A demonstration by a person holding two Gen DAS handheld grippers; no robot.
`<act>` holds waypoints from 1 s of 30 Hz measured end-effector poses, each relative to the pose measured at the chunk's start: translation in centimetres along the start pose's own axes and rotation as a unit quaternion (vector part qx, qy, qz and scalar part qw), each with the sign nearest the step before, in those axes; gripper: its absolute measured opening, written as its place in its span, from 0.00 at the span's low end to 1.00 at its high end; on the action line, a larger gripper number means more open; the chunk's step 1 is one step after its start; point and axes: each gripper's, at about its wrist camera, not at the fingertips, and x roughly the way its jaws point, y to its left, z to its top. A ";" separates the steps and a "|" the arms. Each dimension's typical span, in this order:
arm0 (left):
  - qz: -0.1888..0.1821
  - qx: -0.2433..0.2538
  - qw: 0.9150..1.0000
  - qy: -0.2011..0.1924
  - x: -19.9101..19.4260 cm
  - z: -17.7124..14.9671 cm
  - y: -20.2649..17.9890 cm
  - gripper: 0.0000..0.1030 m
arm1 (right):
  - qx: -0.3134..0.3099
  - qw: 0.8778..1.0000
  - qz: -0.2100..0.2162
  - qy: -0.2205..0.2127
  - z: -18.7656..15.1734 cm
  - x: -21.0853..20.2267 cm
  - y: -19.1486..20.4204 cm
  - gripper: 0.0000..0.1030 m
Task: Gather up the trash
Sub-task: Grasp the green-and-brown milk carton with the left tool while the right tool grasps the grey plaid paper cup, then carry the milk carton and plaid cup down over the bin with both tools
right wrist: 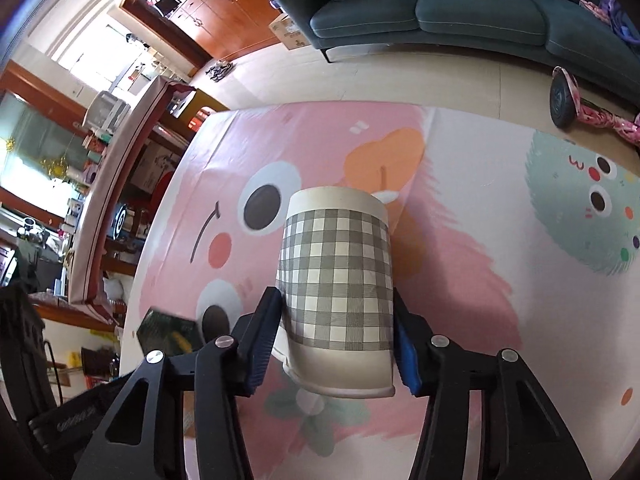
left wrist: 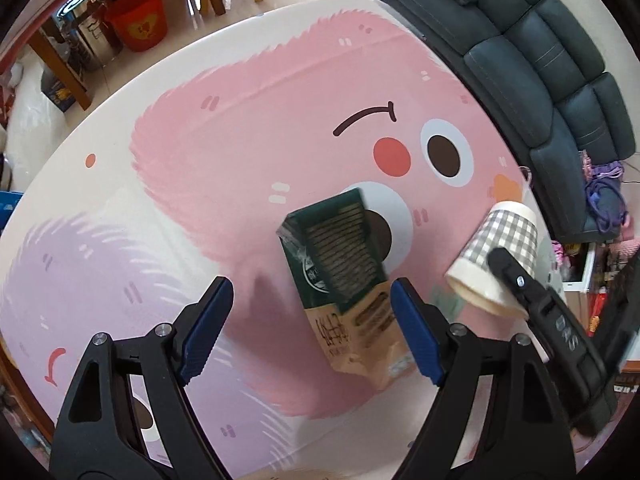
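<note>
The cup (right wrist: pixel 336 288) is clamped in the right tool (right wrist: pixel 338 334), lifted. The left tool (left wrist: pixel 310 330) is spread wide above the box (left wrist: pixel 340 268) on the mat (left wrist: pixel 240 140); lowering and closing are called for.

Your left wrist view looks steeply down past its open fingers onto the cartoon floor mat (left wrist: pixel 248 128), close above the green carton (left wrist: pixel 340 256). Your right wrist view faces forward toward the sofa (right wrist: pixel 440 12). Both share the checked paper cup (right wrist: pixel 336 280), carton and mat
</note>
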 end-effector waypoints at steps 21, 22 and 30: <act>-0.005 0.005 0.999 0.044 3.4 0.8 -2.2 0.42 | 0.008 1.000 0.019 0.016 -3.9 0.4 2.1 0.48; -0.013 0.014 0.999 0.046 3.4 0.7 -2.5 0.36 | 0.008 1.000 0.019 0.016 -4.0 0.3 2.1 0.48; -0.002 0.090 0.996 0.025 1.7 -1.5 -2.9 0.35 | 0.013 0.999 0.028 0.016 -5.2 -1.0 1.9 0.47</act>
